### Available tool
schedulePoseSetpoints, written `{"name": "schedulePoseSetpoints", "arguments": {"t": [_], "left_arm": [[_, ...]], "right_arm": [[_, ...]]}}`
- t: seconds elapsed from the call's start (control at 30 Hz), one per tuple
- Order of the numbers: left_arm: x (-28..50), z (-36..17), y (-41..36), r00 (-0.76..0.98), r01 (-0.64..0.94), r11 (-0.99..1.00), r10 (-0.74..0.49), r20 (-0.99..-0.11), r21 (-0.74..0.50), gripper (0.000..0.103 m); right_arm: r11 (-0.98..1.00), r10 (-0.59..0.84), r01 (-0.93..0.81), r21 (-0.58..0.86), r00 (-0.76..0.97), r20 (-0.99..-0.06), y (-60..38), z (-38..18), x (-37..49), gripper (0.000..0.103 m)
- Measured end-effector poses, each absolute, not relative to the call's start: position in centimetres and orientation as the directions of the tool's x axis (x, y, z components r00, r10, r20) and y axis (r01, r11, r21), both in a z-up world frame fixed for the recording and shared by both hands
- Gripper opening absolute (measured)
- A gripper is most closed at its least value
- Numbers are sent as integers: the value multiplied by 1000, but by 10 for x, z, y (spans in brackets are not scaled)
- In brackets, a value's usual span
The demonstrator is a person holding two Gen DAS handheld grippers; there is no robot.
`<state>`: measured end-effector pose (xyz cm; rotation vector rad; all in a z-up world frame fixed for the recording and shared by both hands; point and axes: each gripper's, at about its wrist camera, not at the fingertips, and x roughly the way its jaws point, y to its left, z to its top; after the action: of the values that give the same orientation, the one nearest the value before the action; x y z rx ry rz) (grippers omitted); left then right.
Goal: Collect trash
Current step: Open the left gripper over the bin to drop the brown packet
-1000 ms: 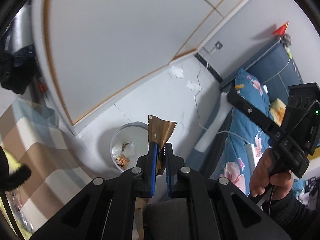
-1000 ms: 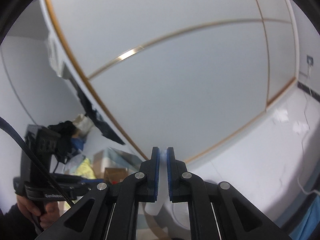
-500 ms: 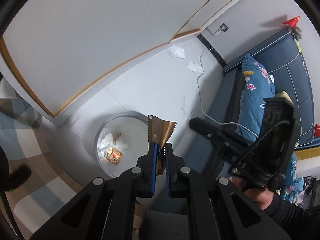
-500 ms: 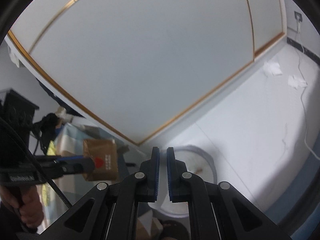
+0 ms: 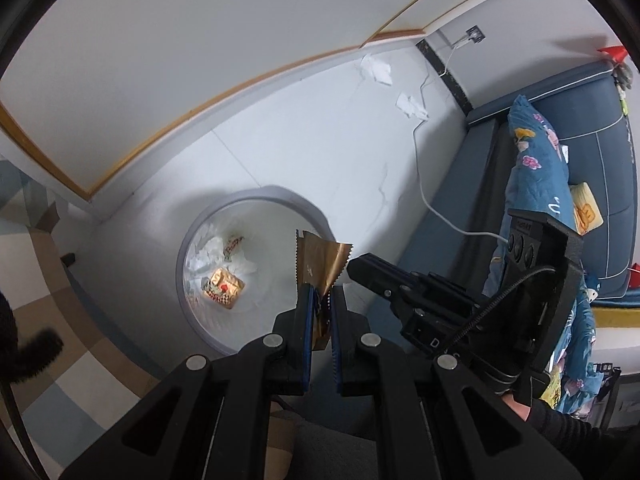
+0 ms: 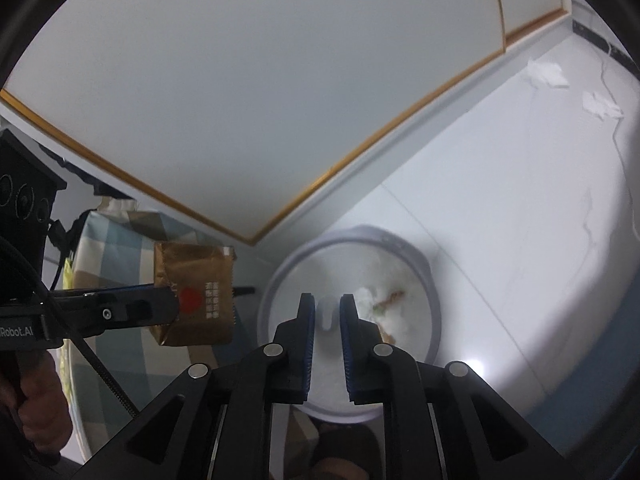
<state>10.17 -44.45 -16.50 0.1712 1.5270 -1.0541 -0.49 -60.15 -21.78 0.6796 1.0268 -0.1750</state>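
My left gripper is shut on a gold-brown wrapper with zigzag edges and holds it above the near rim of a round white bin. Seen from the right wrist, that wrapper with a red mark hangs left of the bin. In the bin lie white tissues and a gold-and-red packet. My right gripper is over the bin and its jaws are opening. A small blurred white scrap shows in the gap; the pads do not press it.
Two crumpled white tissues lie on the white floor by the wall. A white cable runs to a blue sofa with a floral blanket. A checked cloth lies to the left.
Both grippers have come down toward the bin, which now fills more of each view. The right jaws have parted slightly. The left still grips the wrapper.
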Motion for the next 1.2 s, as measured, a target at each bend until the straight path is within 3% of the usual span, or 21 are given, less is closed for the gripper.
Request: {"name": "schedulePoseSetpoints", "arguments": {"t": [0.33, 0.67, 0.87, 1.2], "left_arm": [[99, -184, -447, -343, 607, 585, -417, -842, -537, 4], [92, -197, -451, -351, 612, 598, -381, -855, -518, 4], [90, -205, -455, -351, 617, 611, -351, -868, -496, 9], [91, -215, -455, -391, 601, 614, -332, -858, -511, 13]], "right_arm": [[764, 199, 459, 454, 502, -842, -602, -228, -17, 19], [742, 127, 517, 427, 516, -847, -615, -215, -38, 46], [726, 95, 541, 425, 534, -840, -617, -212, -44, 54], [681, 124, 567, 464, 535, -836, -625, -219, -49, 57]]}}
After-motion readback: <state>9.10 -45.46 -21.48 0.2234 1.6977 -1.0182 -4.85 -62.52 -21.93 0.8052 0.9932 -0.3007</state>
